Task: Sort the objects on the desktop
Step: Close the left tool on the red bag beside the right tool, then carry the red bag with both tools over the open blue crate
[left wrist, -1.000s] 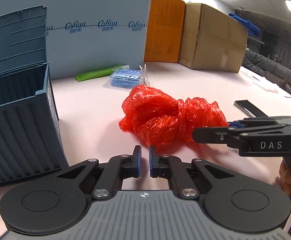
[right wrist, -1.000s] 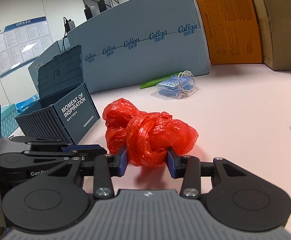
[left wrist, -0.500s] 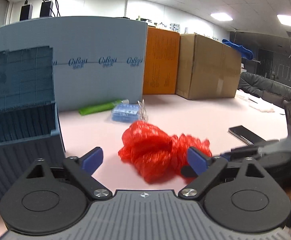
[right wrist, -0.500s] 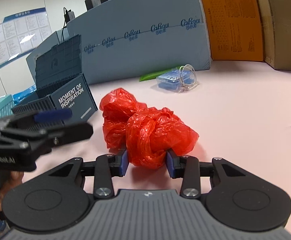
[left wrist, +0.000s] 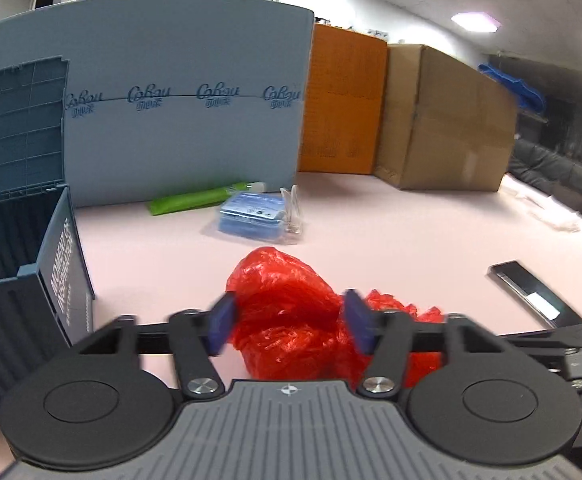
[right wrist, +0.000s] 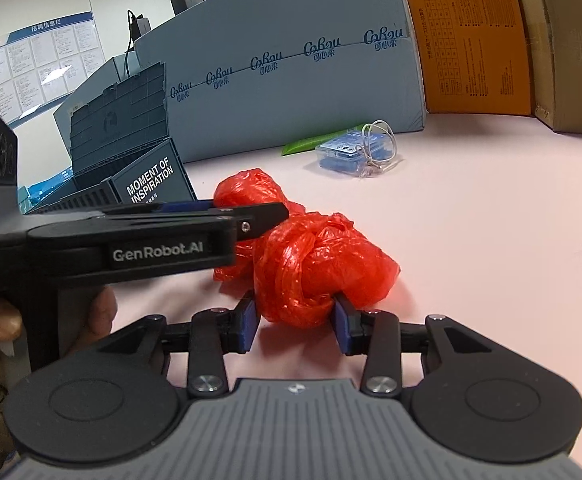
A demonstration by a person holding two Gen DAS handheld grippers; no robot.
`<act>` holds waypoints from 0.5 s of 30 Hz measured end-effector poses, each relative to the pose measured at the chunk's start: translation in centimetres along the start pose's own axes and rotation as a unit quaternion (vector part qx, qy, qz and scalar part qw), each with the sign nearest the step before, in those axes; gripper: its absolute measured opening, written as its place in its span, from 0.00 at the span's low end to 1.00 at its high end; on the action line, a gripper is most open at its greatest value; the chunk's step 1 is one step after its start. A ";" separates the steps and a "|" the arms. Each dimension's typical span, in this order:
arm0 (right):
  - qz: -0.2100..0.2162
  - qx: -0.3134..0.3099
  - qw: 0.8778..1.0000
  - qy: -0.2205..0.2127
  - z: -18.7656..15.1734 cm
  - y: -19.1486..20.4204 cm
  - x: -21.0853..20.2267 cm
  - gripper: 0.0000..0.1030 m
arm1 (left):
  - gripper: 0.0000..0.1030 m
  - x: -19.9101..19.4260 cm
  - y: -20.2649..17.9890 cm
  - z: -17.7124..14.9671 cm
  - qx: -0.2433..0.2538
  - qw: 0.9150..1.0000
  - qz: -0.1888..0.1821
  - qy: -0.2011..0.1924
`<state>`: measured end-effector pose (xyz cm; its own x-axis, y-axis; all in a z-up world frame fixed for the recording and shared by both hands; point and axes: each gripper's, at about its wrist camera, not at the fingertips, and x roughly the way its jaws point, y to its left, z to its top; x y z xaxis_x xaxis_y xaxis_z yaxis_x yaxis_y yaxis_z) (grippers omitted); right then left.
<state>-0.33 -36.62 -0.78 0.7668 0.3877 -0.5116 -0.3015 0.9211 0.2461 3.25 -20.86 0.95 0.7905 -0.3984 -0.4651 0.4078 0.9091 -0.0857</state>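
Pinching red bag (right wrist: 315,264): right gripper (right wrist: 294,322) jaws; left gripper (left wrist: 289,322) jaws spread (phone (left wrist: 525,292) left-view clearer)

1. Both pictures are bright, lit by ceiling lights (left wrist: 475,23) at the upper right of the left view.
2. The edges bend like a fishbowl, and the corners go dark.
3. The left gripper (left wrist: 289,322) looks smeared with blur.
4. Small soft shadows sit under the red bag (right wrist: 323,264).
5. The phone (left wrist: 525,288) shines with a white glare.
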 end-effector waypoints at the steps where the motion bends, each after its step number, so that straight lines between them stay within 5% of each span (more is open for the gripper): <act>1: -0.003 -0.001 1.000 -0.001 0.0 0.1 0.0 0.40 | 0.34 -0.1 0.0 -0.1 0.004 1.000 0.001 0.001; 5: -0.020 -0.009 1.000 -0.014 -0.1 0.4 -0.4 0.39 | 0.26 -0.7 0.1 -0.4 0.010 1.000 -0.007 -0.004; 15: -0.033 -0.017 0.998 -0.041 0.0 1.0 -1.3 0.39 | 0.26 -3.5 0.0 -0.7 0.015 0.999 -0.023 -0.027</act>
<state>-1.61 -36.19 0.14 0.8291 0.3235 -0.4560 -0.2673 0.9457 0.1848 0.15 -19.34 1.97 0.7939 -0.4471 -0.4122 0.4576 0.8856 -0.0793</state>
